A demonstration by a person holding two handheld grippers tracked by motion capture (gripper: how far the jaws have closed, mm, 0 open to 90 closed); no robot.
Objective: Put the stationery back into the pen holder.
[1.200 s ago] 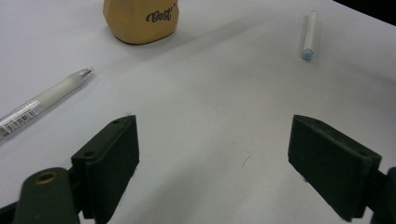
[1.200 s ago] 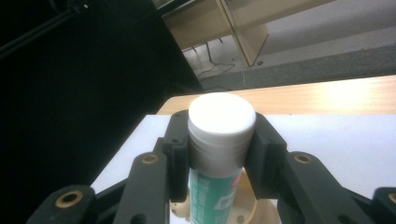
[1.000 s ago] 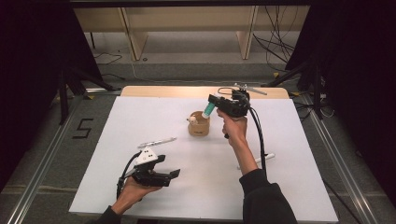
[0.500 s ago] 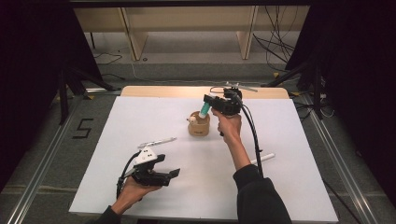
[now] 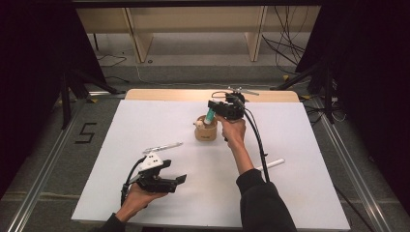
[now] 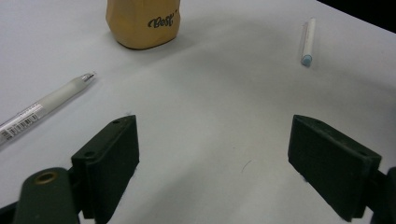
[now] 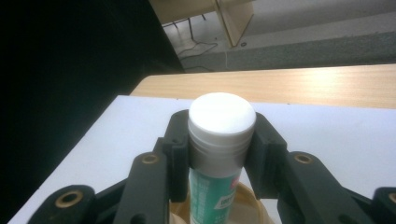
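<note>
The right gripper (image 7: pixel 222 154) clenches a green tube (image 7: pixel 219 184) under its white cap, over the cup (image 5: pixel 206 131): light, stiff, slippery. The left gripper (image 6: pixel 215 163) is released.

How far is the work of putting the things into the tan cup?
Done: nothing can be seen fully inside the tan cup. In hand: the right gripper is shut on the green tube, its lower end at the cup's mouth. Left: a clear pen and a white stick lie on the table; the left gripper is open.
</note>
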